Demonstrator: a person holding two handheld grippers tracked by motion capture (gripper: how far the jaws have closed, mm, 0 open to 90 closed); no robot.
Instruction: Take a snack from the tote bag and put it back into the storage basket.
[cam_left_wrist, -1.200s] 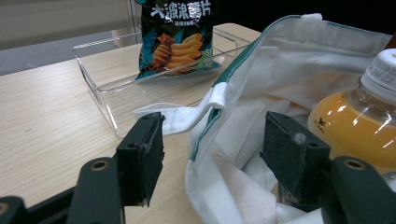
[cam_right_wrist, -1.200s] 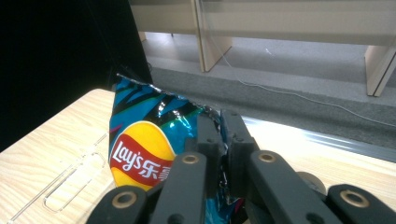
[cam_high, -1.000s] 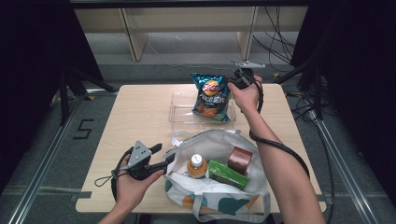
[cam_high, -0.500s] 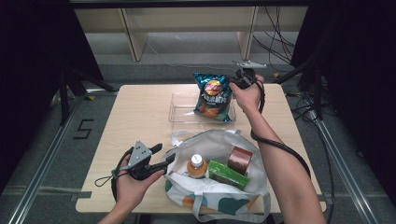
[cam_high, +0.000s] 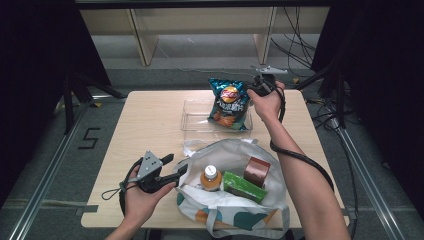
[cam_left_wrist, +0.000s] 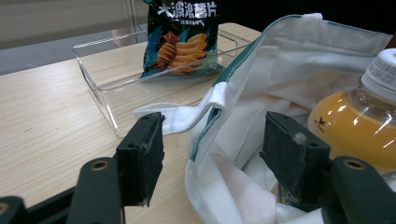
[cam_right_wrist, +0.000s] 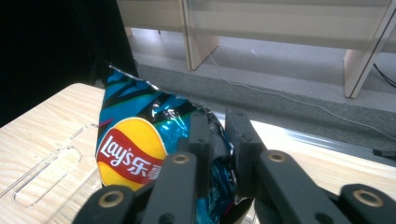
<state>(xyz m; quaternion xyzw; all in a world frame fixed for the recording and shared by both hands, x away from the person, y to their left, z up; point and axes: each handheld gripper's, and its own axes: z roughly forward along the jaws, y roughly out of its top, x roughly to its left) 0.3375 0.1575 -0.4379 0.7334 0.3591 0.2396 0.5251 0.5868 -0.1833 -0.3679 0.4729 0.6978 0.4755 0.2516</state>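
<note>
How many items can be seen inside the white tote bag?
3: an orange juice bottle at the left, a green box in the middle, a brown box at the right. Others may be hidden under them in the tote bag.

Even overhead light on table (cam_high: 150, 120), dark surround; soft focus, glare on chip bag (cam_right_wrist: 140, 140).

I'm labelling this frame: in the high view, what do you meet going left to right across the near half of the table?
left gripper → orange juice bottle → green box → brown box, the last three inside the tote bag.
</note>
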